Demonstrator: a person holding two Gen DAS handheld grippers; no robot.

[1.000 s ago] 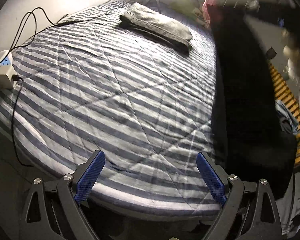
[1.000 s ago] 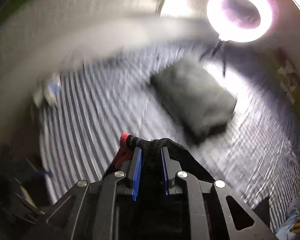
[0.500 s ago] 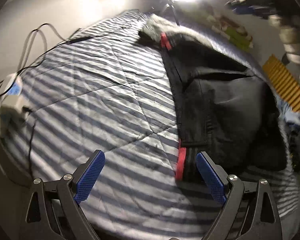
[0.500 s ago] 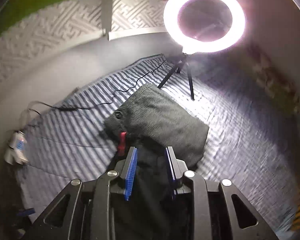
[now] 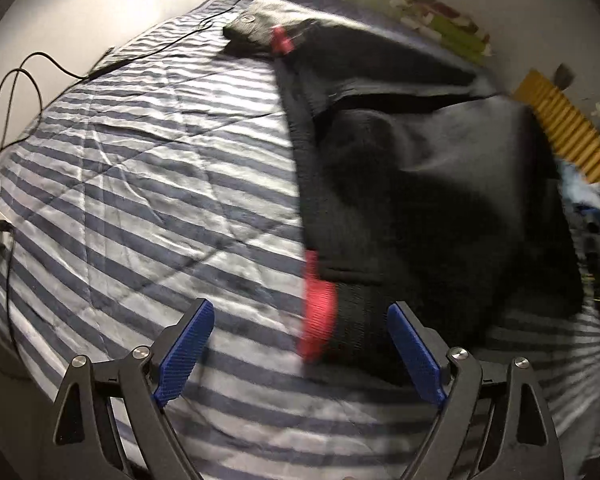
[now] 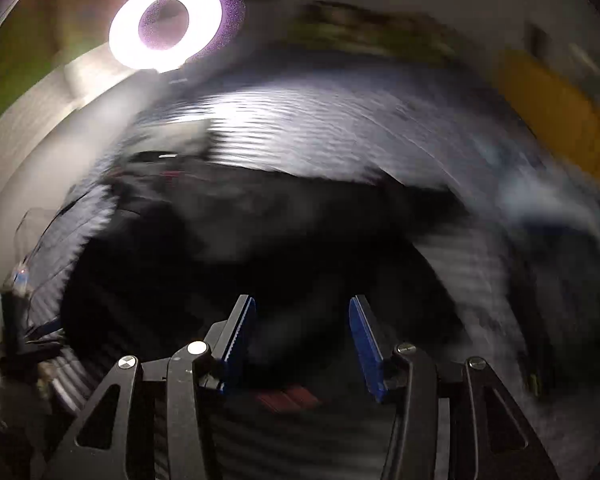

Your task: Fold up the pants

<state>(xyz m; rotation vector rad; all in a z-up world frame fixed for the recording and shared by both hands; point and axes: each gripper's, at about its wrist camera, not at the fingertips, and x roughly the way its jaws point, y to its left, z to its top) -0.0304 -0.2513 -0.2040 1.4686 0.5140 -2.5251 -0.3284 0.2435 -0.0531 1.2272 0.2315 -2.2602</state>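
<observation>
Striped bed cover under ring light | black pants lie spread on its right part | your left gripper fingers stand wide, empty, beside red waistband end | your right gripper fingers have just been opening, half apart, nothing pressed between them.

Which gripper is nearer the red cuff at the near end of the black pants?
Left. The left gripper hangs open with the red cuff between its fingers. The right gripper, jaws just opening, is over dark fabric of the black pants.

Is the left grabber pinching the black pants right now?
No, the left gripper is wide open above the striped blanket, and neither blue pad presses on the black pants.
</observation>
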